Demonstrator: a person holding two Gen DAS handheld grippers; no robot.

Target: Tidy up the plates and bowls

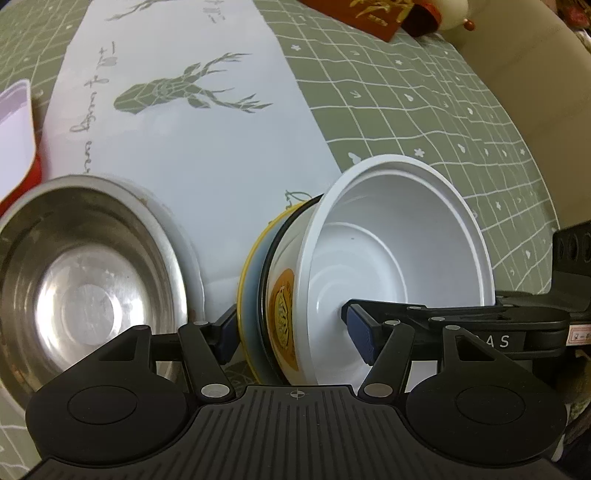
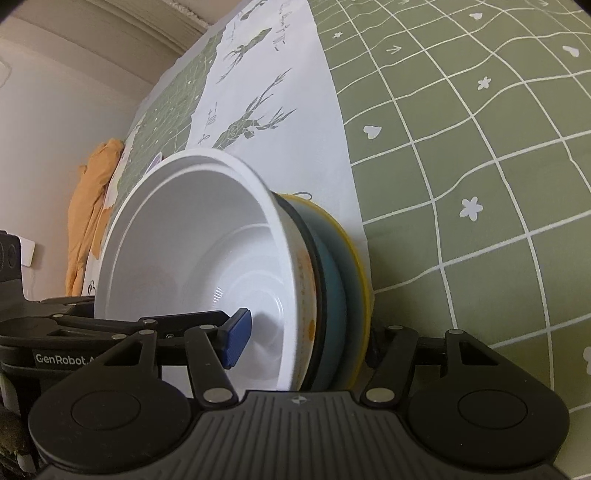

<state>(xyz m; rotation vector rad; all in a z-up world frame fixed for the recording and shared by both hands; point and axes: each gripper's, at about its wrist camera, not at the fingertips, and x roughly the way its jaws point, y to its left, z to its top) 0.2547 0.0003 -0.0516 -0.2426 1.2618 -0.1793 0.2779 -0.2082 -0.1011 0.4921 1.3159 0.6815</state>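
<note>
1. Tabletop [image 1: 424, 122]: covered by a green cloth with a white grid and small white motifs; a white runner [image 1: 207, 155] printed with green stag figures and script lies along it.
2. Room: a pale wall [image 2: 55, 122] and an orange cloth [image 2: 92, 206] show past the table edge; red packaging [image 1: 369, 14] lies at the far end.
3. White bowl [image 1: 388, 258]: nested in a blue, yellow-rimmed dish [image 1: 251, 295], the stack tipped on edge above the runner.
4. Left tongs [image 1: 295, 332]: clamped across the stack, one pad inside the bowl.
5. Right tongs [image 2: 306, 339]: likewise gripping the stack, from the opposite side.
6. Steel bowl [image 1: 85, 288]: beside the stack.
</note>
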